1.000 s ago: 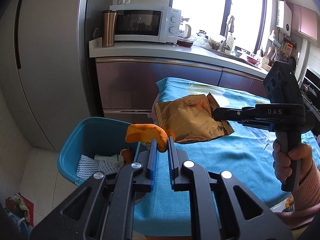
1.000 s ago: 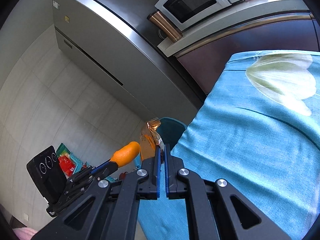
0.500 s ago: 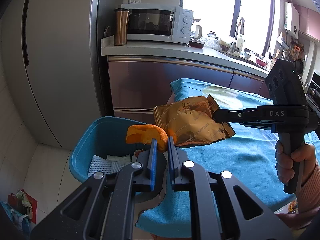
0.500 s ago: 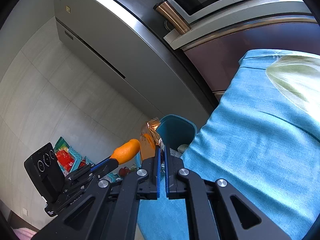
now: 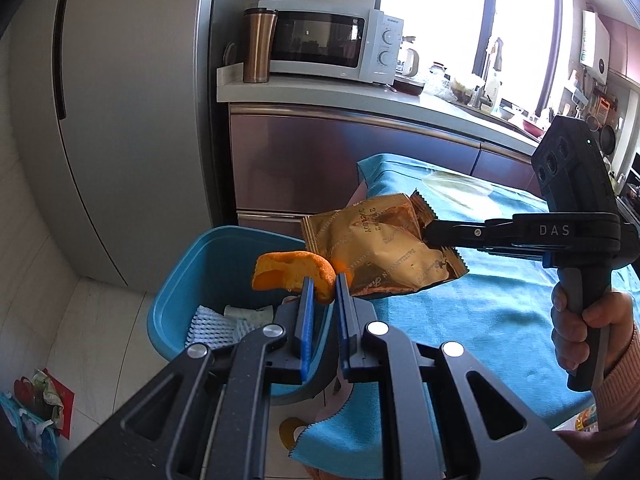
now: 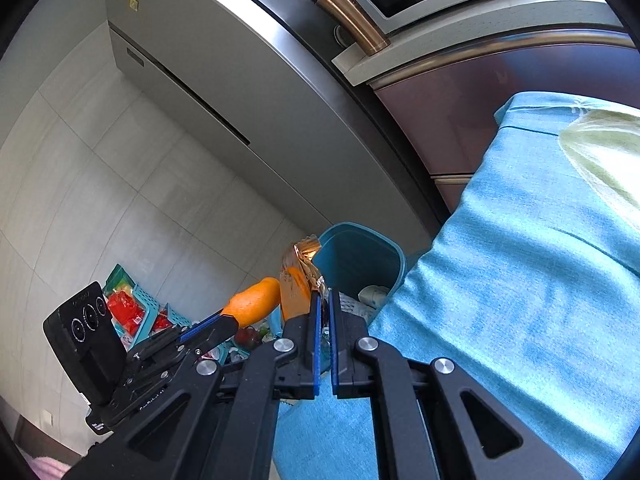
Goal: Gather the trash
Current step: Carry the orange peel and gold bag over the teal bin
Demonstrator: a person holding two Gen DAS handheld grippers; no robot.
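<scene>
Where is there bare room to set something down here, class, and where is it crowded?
Free: the blue tablecloth between the right gripper and the near edge. Crowded: the blue bin, holding white netting, and the counter by the microwave.

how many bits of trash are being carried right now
2: an orange peel pinched in the left gripper, and a gold snack wrapper in the right gripper, both near the blue bin.
</scene>
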